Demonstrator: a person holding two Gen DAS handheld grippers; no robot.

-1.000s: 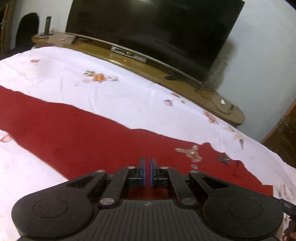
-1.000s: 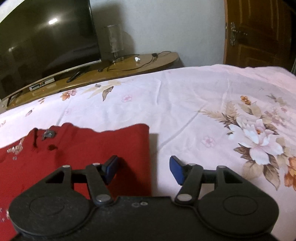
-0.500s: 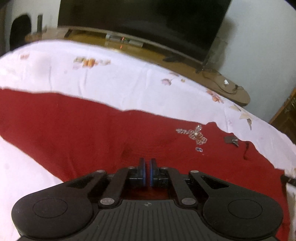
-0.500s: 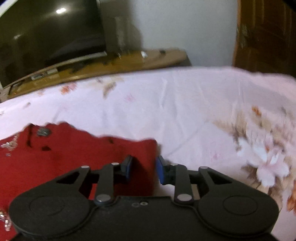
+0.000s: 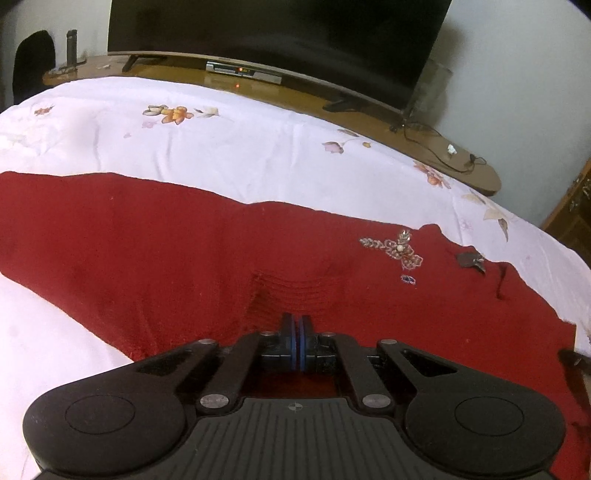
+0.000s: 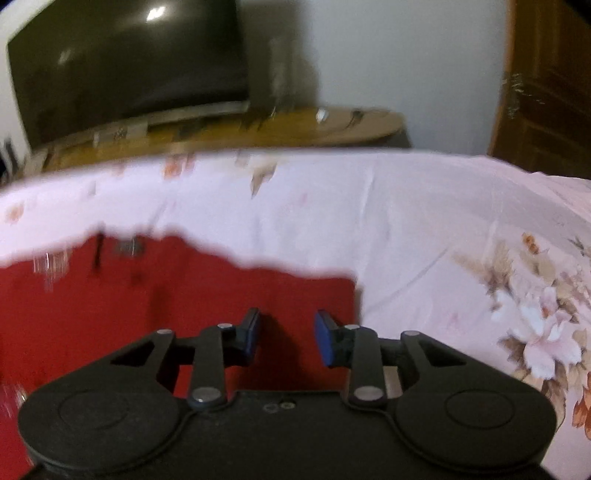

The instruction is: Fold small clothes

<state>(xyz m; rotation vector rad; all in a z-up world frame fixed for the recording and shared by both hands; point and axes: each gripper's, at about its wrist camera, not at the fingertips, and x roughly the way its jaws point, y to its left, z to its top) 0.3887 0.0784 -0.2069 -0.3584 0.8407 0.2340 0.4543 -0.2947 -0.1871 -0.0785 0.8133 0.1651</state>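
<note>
A red knitted garment [image 5: 166,251] with a beaded motif [image 5: 397,249] lies across the white floral bedsheet [image 5: 221,140]. My left gripper [image 5: 296,332] is shut on the garment's near edge, and the knit puckers in front of the pads. In the right wrist view the garment's right end [image 6: 184,295] lies under my right gripper [image 6: 286,338], which is open, with both blue pads over the red cloth near its right edge. That view is blurred.
A wooden TV bench [image 5: 369,107] with a large dark TV [image 5: 277,33] runs along the far side of the bed. A wooden door [image 6: 550,85] stands at the right. The floral sheet [image 6: 461,240] extends to the right of the garment.
My left gripper stayed shut on the garment and the cloth now bunches before it. My right gripper narrowed half a second ago, then widened again, and moved left over the garment's right end.
</note>
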